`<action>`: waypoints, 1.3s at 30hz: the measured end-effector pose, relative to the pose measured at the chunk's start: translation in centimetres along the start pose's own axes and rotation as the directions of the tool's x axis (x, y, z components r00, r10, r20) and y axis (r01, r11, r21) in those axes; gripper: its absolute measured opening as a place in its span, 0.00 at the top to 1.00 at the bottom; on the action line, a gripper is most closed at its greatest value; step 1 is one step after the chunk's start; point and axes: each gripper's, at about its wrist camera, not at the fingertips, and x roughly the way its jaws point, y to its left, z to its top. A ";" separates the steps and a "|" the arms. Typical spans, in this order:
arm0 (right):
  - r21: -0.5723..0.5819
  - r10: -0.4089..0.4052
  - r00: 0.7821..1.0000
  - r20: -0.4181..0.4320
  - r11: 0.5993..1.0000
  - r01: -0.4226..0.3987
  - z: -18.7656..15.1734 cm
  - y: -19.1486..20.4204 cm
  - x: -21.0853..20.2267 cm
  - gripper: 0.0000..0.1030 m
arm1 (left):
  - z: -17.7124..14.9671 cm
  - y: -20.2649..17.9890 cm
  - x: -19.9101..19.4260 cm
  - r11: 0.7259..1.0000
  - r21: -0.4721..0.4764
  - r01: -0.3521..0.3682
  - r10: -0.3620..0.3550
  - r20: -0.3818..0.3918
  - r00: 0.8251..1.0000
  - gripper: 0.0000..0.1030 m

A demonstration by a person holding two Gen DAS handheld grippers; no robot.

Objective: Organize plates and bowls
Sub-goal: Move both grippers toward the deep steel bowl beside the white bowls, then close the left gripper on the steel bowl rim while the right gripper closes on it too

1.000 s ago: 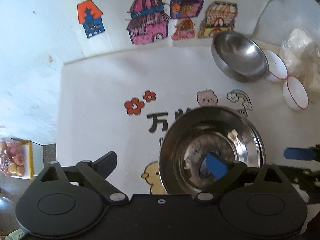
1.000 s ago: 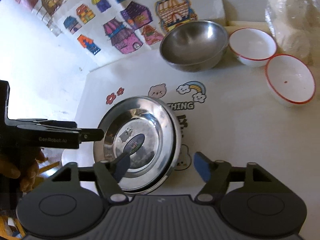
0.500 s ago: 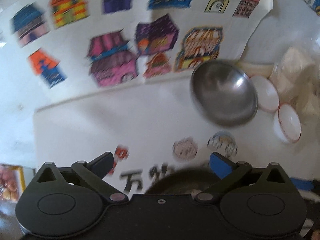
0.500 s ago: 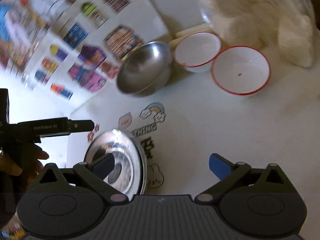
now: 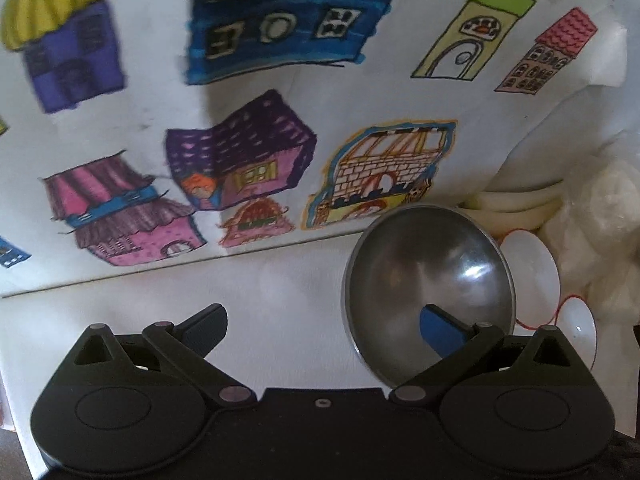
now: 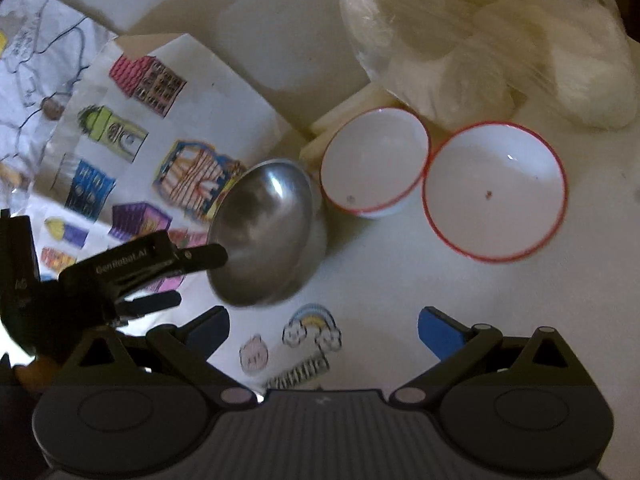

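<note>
Left wrist view, far left: colourful house drawings on white paper standing behind the white table cover. Left gripper spread wide, nothing pinched; its left finger is over bare cover and its blue-padded right finger sits in front of the steel bowl. Steel bowl is tilted, open side toward the camera, at the foot of the drawings. Just right of it, two white bowls with red rims, mostly hidden behind the steel one: the nearer white bowl, then the second white bowl. Plastic bag of white stuff at far right.

Right wrist view: left gripper comes in from the left, one finger tip at the steel bowl rim, contact unclear. Cartoon stickers on the cover below the bowl. Right gripper spread wide, empty, over the cover. Nearer white bowl is beside the steel bowl, second white bowl touching or almost touching it. Plastic bag behind both.
</note>
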 end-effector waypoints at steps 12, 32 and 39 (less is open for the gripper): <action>0.033 -0.048 0.999 0.011 0.998 0.048 1.2 0.7 2.8 0.26 | 0.0 -0.9 1.9 1.000 -0.030 0.000 0.000 -0.008 1.000 0.17; -0.030 -0.016 0.999 -0.032 0.999 0.015 1.9 1.8 4.9 0.79 | -1.6 -1.4 3.5 0.993 -0.078 0.094 -0.096 -0.026 0.995 0.90; -0.088 0.001 0.998 -0.056 0.996 -0.005 0.8 1.9 3.3 0.79 | -3.2 -2.1 1.9 0.992 -0.080 0.101 -0.103 -0.022 0.994 0.89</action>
